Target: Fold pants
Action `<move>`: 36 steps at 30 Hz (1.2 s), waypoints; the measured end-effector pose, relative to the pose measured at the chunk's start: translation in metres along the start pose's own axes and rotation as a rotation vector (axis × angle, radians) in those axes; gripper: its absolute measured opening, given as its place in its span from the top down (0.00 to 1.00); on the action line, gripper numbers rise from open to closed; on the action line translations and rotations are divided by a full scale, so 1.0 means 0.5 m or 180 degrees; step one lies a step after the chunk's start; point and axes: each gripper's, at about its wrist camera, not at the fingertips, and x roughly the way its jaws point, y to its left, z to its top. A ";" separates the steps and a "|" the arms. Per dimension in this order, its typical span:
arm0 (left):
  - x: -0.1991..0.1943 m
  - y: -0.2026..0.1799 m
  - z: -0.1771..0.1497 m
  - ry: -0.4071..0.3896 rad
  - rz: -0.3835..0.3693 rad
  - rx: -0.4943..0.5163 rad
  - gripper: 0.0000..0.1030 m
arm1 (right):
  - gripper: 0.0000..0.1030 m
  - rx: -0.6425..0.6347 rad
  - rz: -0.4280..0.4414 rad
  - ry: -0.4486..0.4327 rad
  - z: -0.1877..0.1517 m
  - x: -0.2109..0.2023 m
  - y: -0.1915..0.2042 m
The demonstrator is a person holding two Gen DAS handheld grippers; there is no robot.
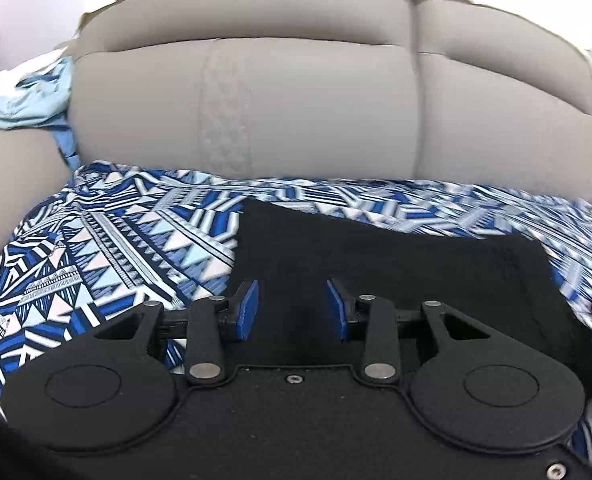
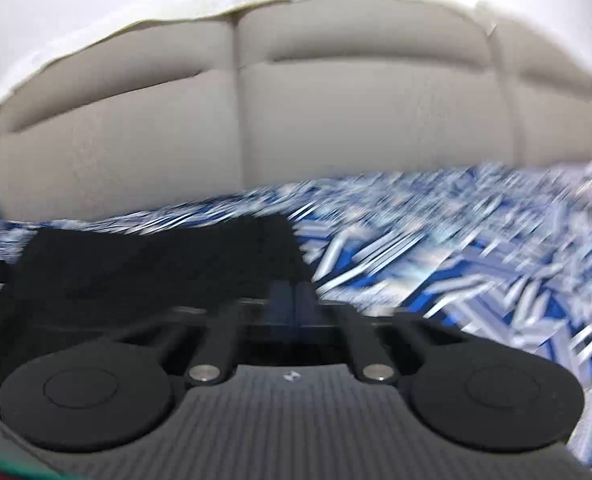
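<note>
Black pants [image 1: 395, 264] on patterned sheet [image 1: 96, 240]

Bright even indoor light, soft shadows, fisheye bending at edges, right wrist view heavily motion-blurred

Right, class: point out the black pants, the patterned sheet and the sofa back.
Pants [image 1: 375, 256], left wrist view, flat middle of the cloth.
Sheet [image 1: 108, 236], left wrist view, bare patterned area left of the pants.
Sofa back [image 1: 296, 100], left wrist view, middle cushion.

Left hand-held gripper [image 1: 292, 308] stands with fingers apart; right hand-held gripper [image 2: 294, 300] is fully closed.
</note>
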 end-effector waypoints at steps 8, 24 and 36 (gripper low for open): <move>0.092 0.003 0.030 -0.0022 0.0253 0.0182 0.65 | 0.60 0.0057 0.0650 -0.0082 0.067 0.044 -0.013; 0.213 -0.008 0.050 0.0103 0.0295 0.0025 0.50 | 0.31 -0.0385 0.0476 0.0493 0.076 0.218 0.021; 0.156 0.047 0.089 0.0062 0.0205 -0.0029 0.41 | 0.25 0.0094 0.0844 0.0705 0.082 0.252 -0.040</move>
